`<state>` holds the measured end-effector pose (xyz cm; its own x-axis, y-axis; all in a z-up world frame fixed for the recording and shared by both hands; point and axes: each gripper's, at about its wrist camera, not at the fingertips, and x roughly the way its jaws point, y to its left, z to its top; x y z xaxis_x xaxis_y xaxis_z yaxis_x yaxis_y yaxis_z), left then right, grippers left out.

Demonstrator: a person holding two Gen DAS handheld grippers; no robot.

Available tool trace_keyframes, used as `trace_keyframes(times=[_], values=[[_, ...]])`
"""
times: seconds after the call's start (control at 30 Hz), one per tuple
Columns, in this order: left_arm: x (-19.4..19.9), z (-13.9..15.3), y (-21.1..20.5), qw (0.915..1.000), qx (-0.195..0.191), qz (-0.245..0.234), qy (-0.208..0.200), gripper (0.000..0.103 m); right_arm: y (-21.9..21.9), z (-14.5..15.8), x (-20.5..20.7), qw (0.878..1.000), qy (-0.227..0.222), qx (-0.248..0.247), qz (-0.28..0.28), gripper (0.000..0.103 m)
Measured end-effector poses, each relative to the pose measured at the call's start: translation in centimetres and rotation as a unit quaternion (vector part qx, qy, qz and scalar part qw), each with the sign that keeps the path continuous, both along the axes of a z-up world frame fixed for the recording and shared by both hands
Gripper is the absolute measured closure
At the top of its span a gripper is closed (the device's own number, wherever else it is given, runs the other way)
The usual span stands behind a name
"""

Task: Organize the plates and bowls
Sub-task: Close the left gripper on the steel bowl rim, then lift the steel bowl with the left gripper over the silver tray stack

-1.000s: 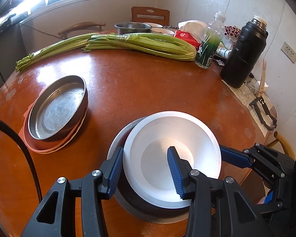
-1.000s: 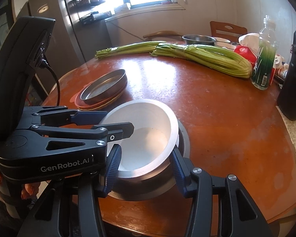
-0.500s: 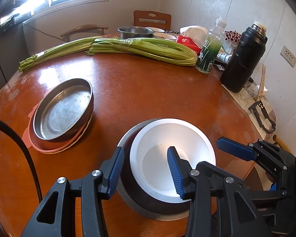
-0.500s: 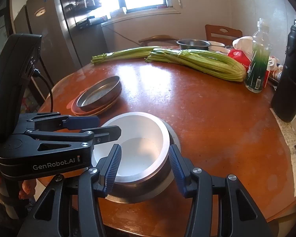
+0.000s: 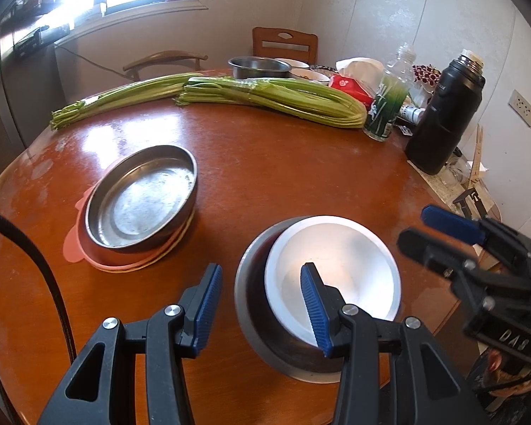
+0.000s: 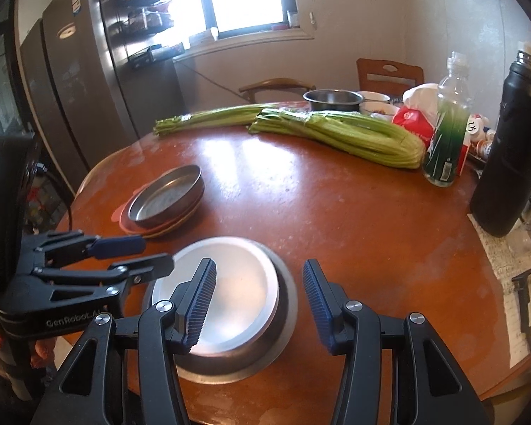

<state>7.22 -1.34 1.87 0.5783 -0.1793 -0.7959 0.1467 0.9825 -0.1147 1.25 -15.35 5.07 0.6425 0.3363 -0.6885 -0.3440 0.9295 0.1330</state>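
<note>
The white bowl (image 5: 336, 269) sits nested inside a steel bowl (image 5: 255, 304) near my edge of the round desk (image 5: 283, 177), leaning toward one side of it. My left claw (image 5: 262, 304) hangs above its rim, fingers spread and pinching nothing. My right claw (image 6: 258, 304) hovers over the same bowls, spread too, its jaws having just been opening with nothing pressed between them. Further off, to the left, a steel pan (image 5: 141, 198) rests on pink plates (image 5: 88, 251). Beyond lie celery bunches (image 5: 272, 97), a green bottle (image 5: 387, 106) and a black flask (image 5: 446, 117) (all by the far rim).
</note>
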Motion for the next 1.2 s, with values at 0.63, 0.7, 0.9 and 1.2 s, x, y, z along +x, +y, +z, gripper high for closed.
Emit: trace_keyframes(times=[0.63, 0.7, 0.9, 1.2], values=[[0.6, -2.9, 1.3, 0.9979, -0.048, -0.004, 0.042, 0.051, -0.7, -4.2, 1.6, 0.998, 0.061, 0.001, -0.002, 0.048], [0.7, -3.1, 1.8, 0.9967, -0.065, -0.001, 0.049, 0.050, -1.0, -5.0, 1.7, 0.997, 0.073, 0.003, -0.003, 0.048], [1.1, -3.8, 2.1, 0.9941, -0.089, 0.004, 0.062, 0.044, -1.4, -6.1, 1.9, 0.994, 0.106, 0.038, 0.009, 0.044], [1.6, -4.9, 0.4, 0.9930, -0.085, -0.022, 0.078, 0.046, -0.1, -7.7, 1.9, 0.987, 0.148, 0.053, 0.034, 0.042]])
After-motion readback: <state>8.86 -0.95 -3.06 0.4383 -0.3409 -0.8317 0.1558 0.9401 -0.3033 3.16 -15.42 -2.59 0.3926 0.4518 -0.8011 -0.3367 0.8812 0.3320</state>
